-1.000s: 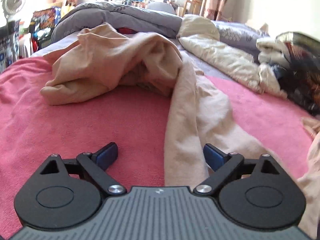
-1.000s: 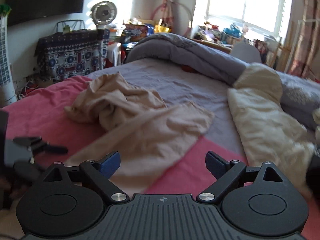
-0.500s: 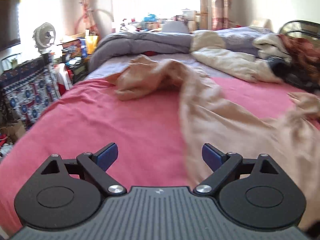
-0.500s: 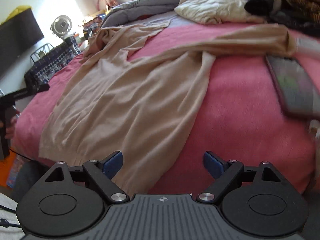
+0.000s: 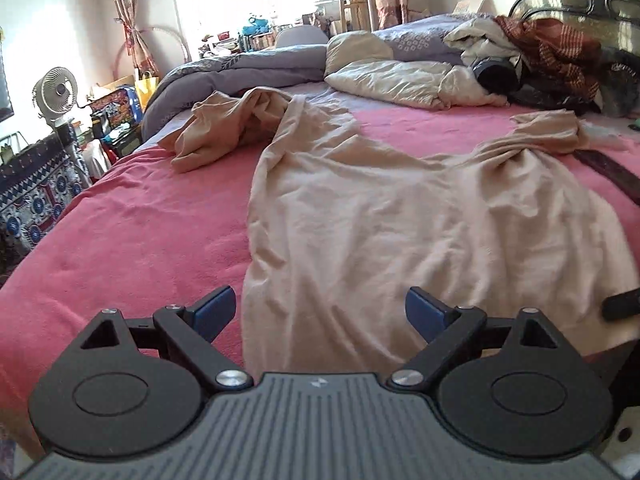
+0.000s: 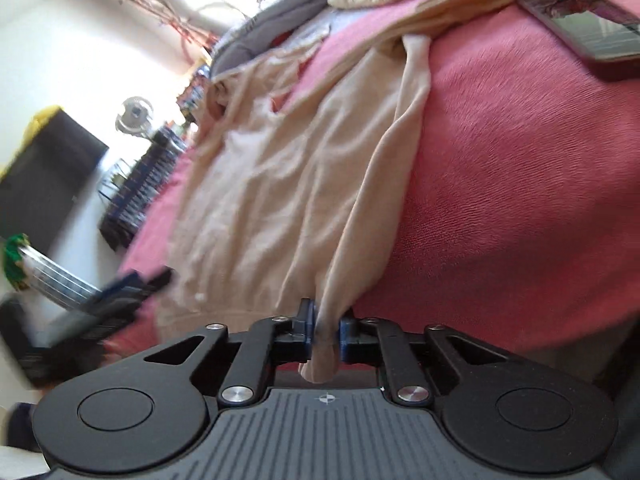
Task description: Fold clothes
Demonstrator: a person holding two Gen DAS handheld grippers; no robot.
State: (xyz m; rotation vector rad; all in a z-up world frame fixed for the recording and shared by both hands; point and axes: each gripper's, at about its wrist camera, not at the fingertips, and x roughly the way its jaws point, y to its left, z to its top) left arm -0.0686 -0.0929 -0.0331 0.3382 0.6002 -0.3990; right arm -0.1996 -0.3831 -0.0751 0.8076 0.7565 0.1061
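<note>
One beige garment (image 5: 400,216) lies spread across the red blanket (image 5: 132,232), hem toward you, one sleeve trailing off to the far right near the dark phone (image 6: 588,28) and the other bunched up by the grey duvet (image 5: 240,72). Your right gripper (image 6: 325,330) has its jaws pinched together on a fold of the hem's right corner, with fabric hanging through between the pads. Your left gripper (image 5: 320,312) has its jaws wide apart with nothing between them, poised above the hem near its left corner.

To do this step well, bring your left gripper down onto the left corner and take a bite as deep as the right one, through both layers if you can. Keep the two grips level, then lift just enough to tension the hem before you carry it anywhere; a lopsided lift will likely drag the body askew.

Compared with half a second ago, your right gripper was wide open over the hem and has now clamped it. Your left view has shifted toward the garment's body, while its jaws remain apart.
</note>
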